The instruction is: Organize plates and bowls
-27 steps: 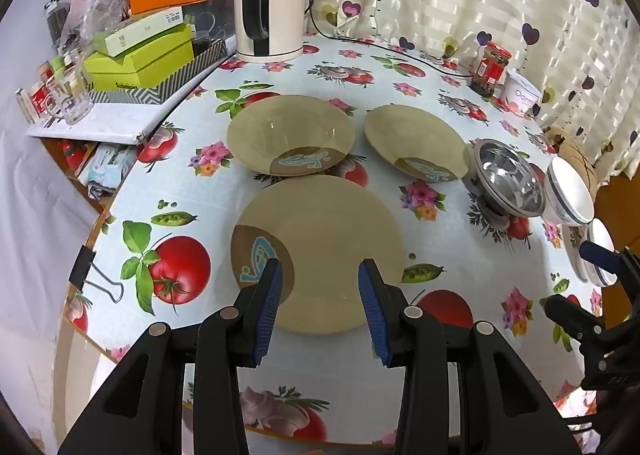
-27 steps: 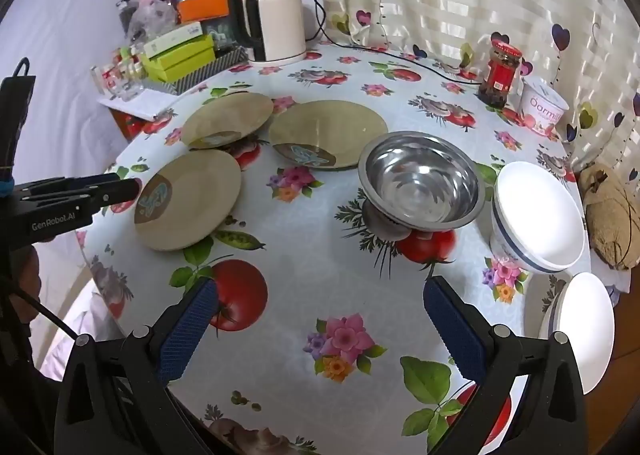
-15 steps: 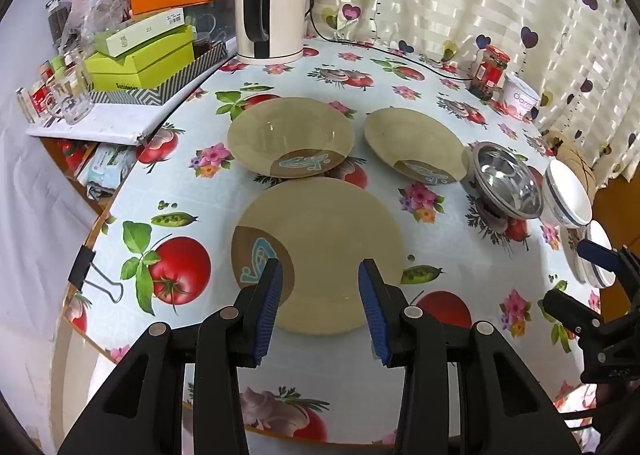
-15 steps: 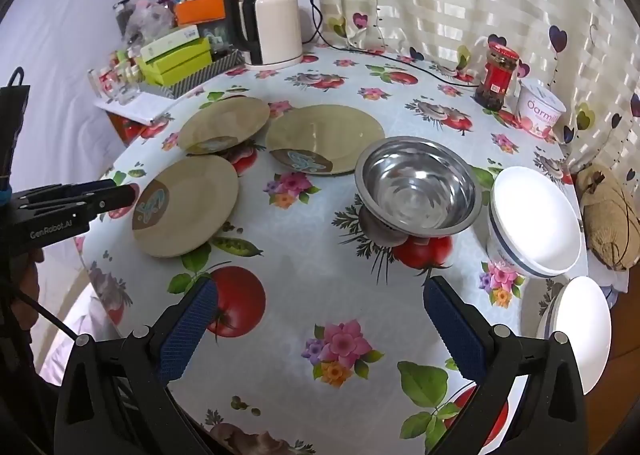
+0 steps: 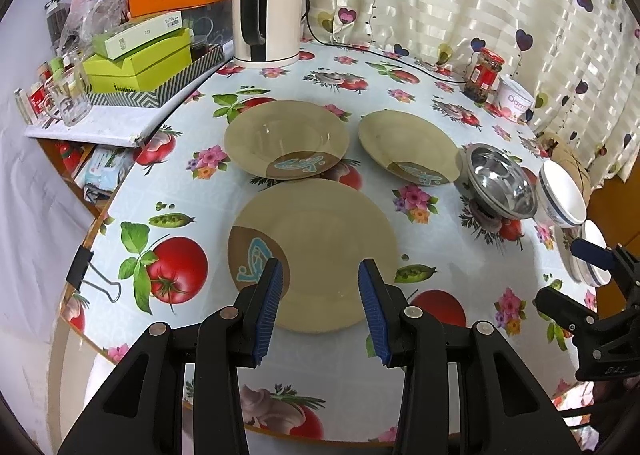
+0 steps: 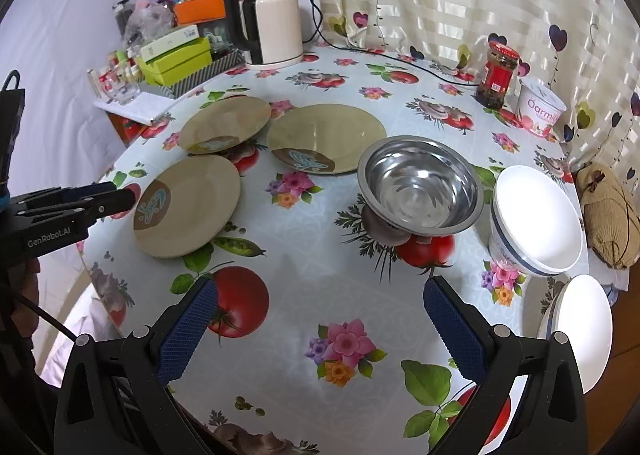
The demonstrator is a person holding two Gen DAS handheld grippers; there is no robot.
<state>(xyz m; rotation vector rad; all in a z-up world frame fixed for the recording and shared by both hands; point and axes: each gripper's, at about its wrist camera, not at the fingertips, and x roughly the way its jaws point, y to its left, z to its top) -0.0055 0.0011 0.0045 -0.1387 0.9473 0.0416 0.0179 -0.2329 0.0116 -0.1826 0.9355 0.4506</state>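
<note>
Left wrist view: the left gripper [image 5: 320,301] is held above the near edge of the table [image 5: 448,263], its blue pads apart with nothing clamped between them. Framed in the gap is the nearest plate [image 5: 320,251], lying flat on the flowered cloth. Two more tan plates, the deep plate [image 5: 286,137] and the far plate [image 5: 408,147], are set just behind it, with the steel bowl [image 5: 500,187] and a white bowl [image 5: 560,195] to the right. None is seen stacked, so the opening step, the approach to a first plate, is judged to be in hand. A descent to the plate's near rim is called for next, one pad slipped under the edge and one over it.

Right wrist view: the right gripper [image 6: 320,319] is shown with its pads spread wide and empty, hovering over bare cloth. The steel bowl [image 6: 420,183] is seen ahead of it, propped on a small object that cannot be made out, the white bowl [image 6: 536,215] beside it and another white dish [image 6: 584,327] at the table's edge. A reach forward to a bowl's rim is judged to be needed before anything can be nested.
</note>
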